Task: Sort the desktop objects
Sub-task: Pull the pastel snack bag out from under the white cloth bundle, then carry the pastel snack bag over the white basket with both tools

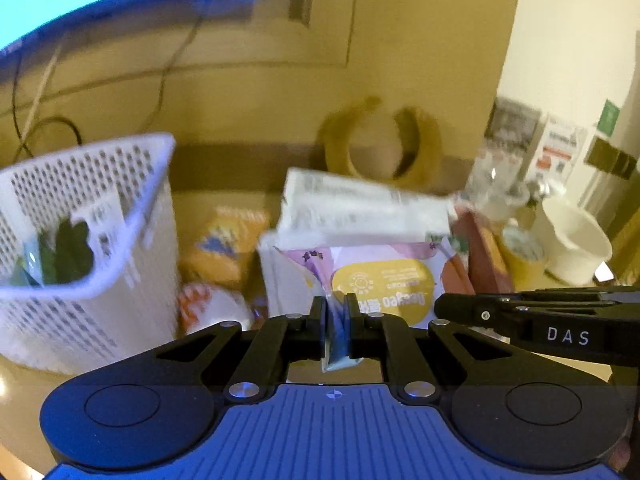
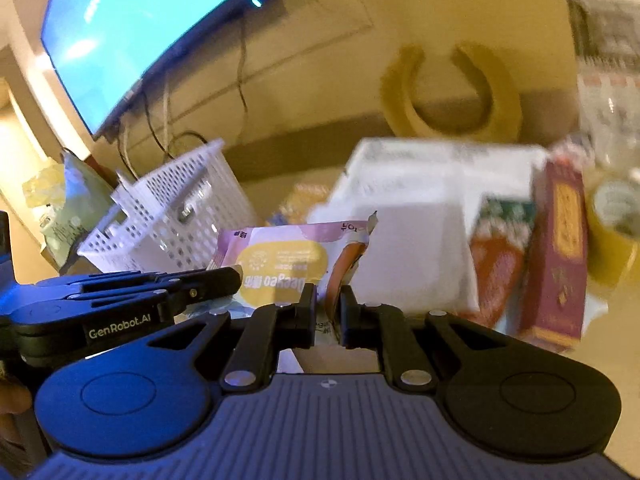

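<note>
Both grippers hold one purple and yellow snack packet point(image 1: 380, 280) above the desk. My left gripper point(image 1: 335, 308) is shut on the packet's left edge. My right gripper point(image 2: 327, 300) is shut on the packet's point(image 2: 280, 260) right, orange edge. The right gripper's fingers point(image 1: 472, 306) show at the right of the left wrist view. The left gripper's fingers point(image 2: 208, 280) show at the left of the right wrist view. A white perforated basket point(image 1: 80, 240) stands to the left with a green item inside; it also shows in the right wrist view point(image 2: 176, 208).
A white box point(image 1: 360, 208) lies behind the packet. A dark red box point(image 2: 560, 256), an orange and green packet point(image 2: 500, 248), yellow tape point(image 1: 520, 256), a white cup point(image 1: 572, 240) and an orange bag point(image 1: 224, 248) crowd the desk. A lit monitor point(image 2: 132, 28) and cables hang behind.
</note>
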A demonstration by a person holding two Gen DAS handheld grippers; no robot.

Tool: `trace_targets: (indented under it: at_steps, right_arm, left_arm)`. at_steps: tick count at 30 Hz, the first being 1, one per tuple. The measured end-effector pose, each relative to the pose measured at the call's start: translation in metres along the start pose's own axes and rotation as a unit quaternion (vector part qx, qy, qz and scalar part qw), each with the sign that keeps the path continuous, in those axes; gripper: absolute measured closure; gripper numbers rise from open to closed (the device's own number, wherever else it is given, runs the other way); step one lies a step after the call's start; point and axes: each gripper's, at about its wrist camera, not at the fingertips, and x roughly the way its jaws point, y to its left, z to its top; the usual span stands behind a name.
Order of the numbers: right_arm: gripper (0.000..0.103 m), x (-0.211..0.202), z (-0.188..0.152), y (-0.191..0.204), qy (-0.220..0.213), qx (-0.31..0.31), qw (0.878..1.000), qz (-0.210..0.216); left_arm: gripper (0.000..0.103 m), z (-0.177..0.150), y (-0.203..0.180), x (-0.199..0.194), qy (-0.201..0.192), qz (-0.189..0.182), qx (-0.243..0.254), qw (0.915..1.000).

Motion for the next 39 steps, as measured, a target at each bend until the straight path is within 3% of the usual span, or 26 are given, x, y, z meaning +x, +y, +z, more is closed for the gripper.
trace_targets:
  at_steps: [7,22,31,39]
  right_arm:
    - [0.09,0.004,0.035,0.036,-0.039,-0.028,0.999,0.021]
    - [0.09,0.071,0.094,0.141,-0.052,-0.099,0.991,0.078]
    - [0.09,0.135,0.1,0.19,-0.013,-0.12,0.989,0.084]
    - [0.09,0.17,0.093,0.209,0.02,-0.13,0.989,0.067]
  left_arm:
    - [0.1,0.031,0.026,-0.022,-0.045,0.027,0.003,0.9986]
    - [0.1,0.072,0.136,-0.051,-0.091,0.11,-0.023,0.9896]
    - [0.099,0.075,0.207,-0.039,-0.07,0.136,-0.04,0.9874]
    - [0.098,0.067,0.243,-0.021,-0.046,0.131,-0.052,0.9889]
